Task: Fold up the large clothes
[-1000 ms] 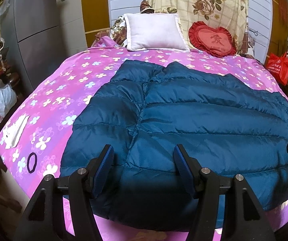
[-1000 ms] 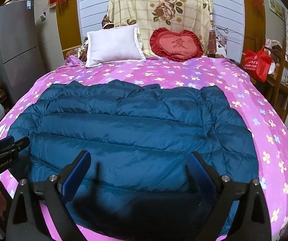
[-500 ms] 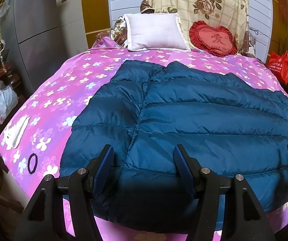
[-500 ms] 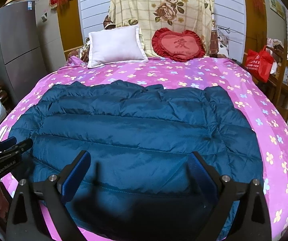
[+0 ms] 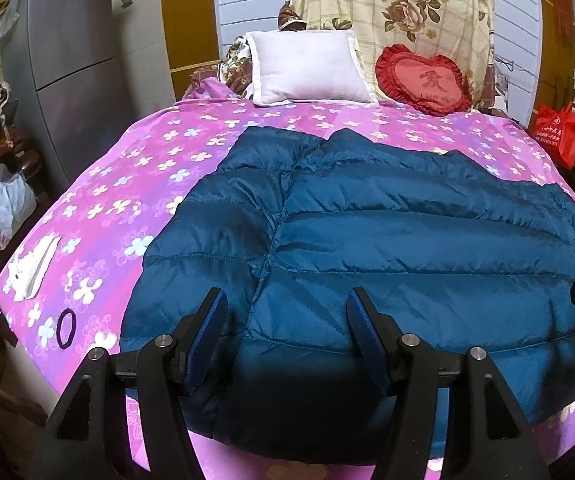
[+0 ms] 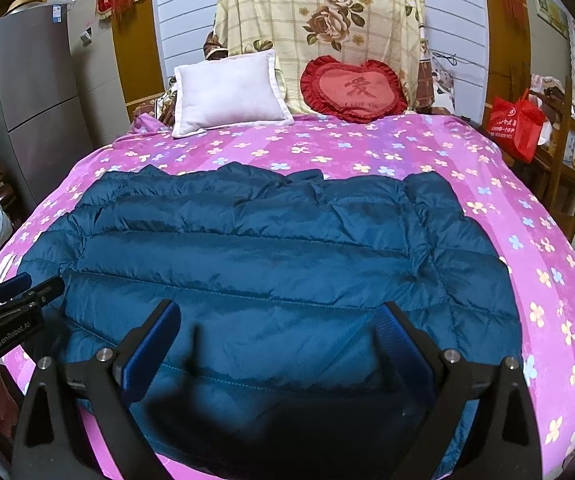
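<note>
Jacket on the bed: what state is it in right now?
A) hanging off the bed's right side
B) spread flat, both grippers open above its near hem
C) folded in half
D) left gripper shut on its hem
B: the jacket lies spread on the bed, with the left gripper and right gripper open, holding nothing.

Home bedroom: bed point(image 6: 367, 148) w/ pillow point(image 6: 229, 92), fridge point(image 6: 35, 112).

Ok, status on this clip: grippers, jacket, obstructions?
Left hand-held gripper open, right hand-held gripper open, both empty above the near hem. Blue puffer jacket flat on the bed, unfolded. Hair tie beside it, apart.
</note>
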Demonstrator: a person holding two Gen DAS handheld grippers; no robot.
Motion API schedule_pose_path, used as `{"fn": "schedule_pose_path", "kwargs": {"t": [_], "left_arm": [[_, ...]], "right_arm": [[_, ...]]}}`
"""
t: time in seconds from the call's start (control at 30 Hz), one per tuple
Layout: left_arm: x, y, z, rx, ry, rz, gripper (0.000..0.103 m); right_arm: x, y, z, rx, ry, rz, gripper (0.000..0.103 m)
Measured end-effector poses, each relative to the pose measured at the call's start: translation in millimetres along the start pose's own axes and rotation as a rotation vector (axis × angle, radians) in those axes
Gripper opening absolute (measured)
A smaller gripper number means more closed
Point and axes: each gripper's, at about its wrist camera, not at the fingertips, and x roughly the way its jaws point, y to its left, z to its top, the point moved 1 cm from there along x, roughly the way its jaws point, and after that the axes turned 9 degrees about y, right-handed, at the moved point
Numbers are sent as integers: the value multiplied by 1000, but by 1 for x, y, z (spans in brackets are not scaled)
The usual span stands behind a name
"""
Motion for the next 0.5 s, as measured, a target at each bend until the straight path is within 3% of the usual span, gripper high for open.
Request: {"fn": "schedule_pose_path", "kwargs": {"t": [0.5], "left_arm": [[-15,-8,0,31,-70,-26,44]], "right_arm": [[-5,-1,-4,7,-4,-1,101]]}}
